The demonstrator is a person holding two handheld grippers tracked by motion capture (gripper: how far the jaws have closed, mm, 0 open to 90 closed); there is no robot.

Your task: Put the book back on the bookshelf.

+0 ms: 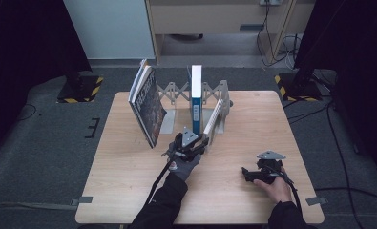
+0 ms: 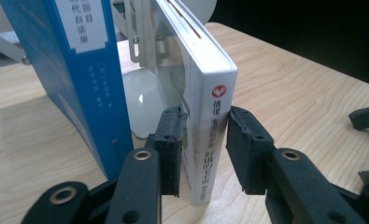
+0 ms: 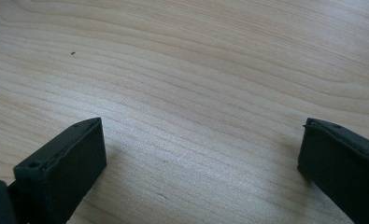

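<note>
The wooden bench (image 1: pixel 129 191) is carrying a grey expanding book rack (image 1: pixel 176 90) along its far side. A dark-covered book (image 1: pixel 148 107) is leaning at the rack's left end, a blue book (image 1: pixel 196 93) is standing upright in the middle, and a white book (image 1: pixel 214 119) is tilting against the rack's right end, its spine facing the person.

The left tool (image 1: pixel 192 142) is reaching straight at that spine. In the left gripper view the white book's (image 2: pixel 210 116) spine is running top to bottom between the two black pads, with the blue book (image 2: pixel 79 84) just beside it on the left. The jaws are straddling the spine near its foot; the left pad (image 2: pixel 170 149) is looking to be touching the cover, the right one showing a thin gap, so the grip seems loose rather than clamped.

The right tool (image 1: pixel 249 174) is resting well apart on bare bench, jaws spread wide and holding nothing. The left hand is clearly the nearer one.
</note>
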